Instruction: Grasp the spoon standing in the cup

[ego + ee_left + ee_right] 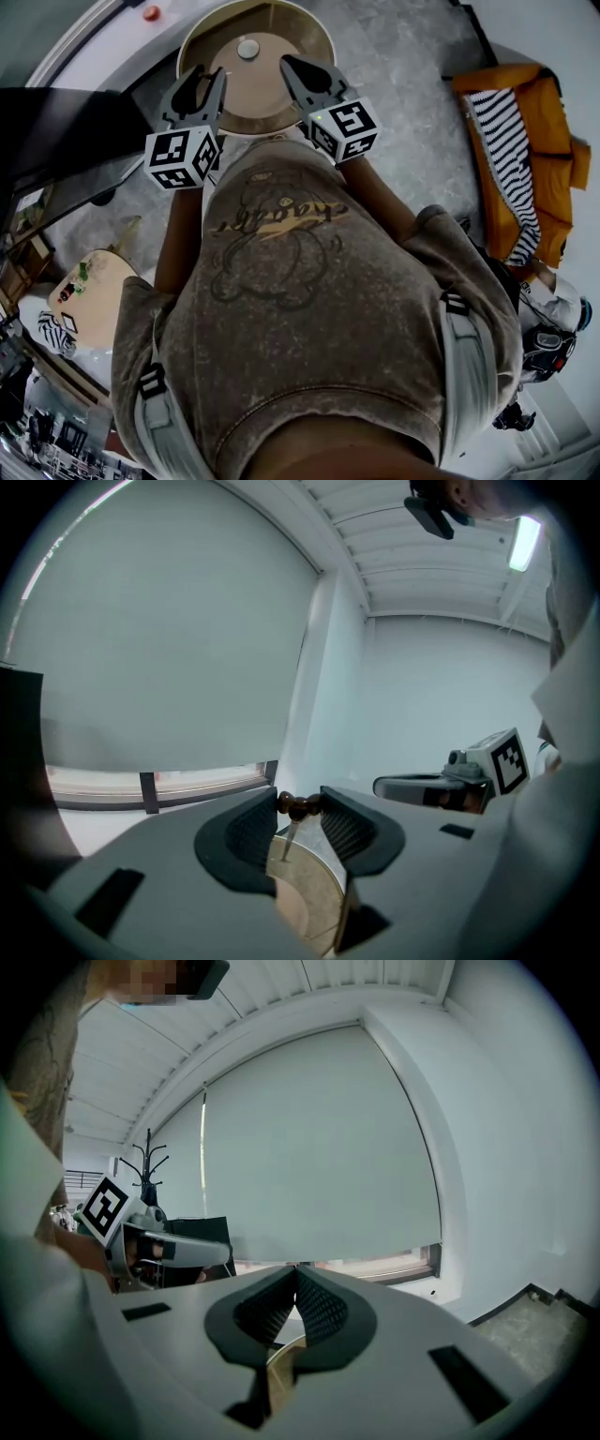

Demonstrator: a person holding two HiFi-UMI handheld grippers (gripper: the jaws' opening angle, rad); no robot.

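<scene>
A small pale cup (247, 48) stands on the round wooden table (281, 103) in the head view. The spoon (298, 805) has a thin stem and a brown knobbed top. In the left gripper view it shows in the gap between the jaw tips, above the table (314, 892). My left gripper (210, 75) hovers to the left of the cup and short of it, jaws parted; no pad visibly presses on the spoon. On the other side of the cup, my right gripper (286, 62) has its tips together and holds nothing.
An orange sofa (525, 159) with a striped cloth stands on the floor at the right. A second small table (89, 300) with items is at lower left, and dark furniture (56, 141) at the left. Another person (553, 319) is at the right edge.
</scene>
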